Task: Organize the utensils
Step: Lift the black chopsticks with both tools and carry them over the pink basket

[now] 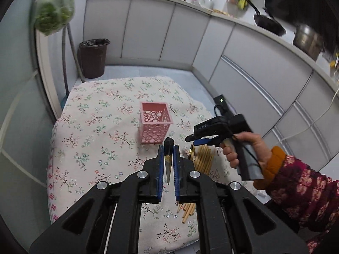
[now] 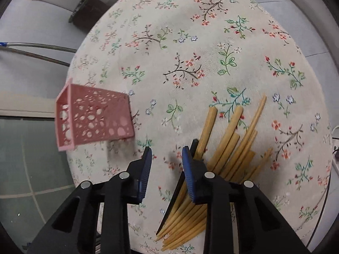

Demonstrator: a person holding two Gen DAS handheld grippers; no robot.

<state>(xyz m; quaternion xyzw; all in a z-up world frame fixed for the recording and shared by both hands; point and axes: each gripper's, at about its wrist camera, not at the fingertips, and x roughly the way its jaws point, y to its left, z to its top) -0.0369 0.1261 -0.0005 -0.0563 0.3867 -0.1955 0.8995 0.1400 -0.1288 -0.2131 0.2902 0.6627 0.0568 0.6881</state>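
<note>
Left wrist view
Left gripper (image 1: pixel 168 160): its jaws are clamped on a dark chopstick (image 1: pixel 168 158), which stands between the blue pads with the thick black end far and the pointed end near.
Pink holder (image 1: pixel 155 122): it stands upright on the flowered cloth (image 1: pixel 95 127), just beyond the held chopstick, and it looks empty.
Risk here: the holder seems light, so a chopstick that hits the rim can tip it. The thin tip can also slide between the pads.

Right wrist view
Right gripper (image 2: pixel 167 163): its jaws are apart and hold nothing, low over the cloth.
Bamboo chopsticks (image 2: pixel 228 148): they lie in a loose pile to the right, partly under the right finger.
Risk here: closing on the pile can take several sticks or scatter them toward the near edge.
</note>
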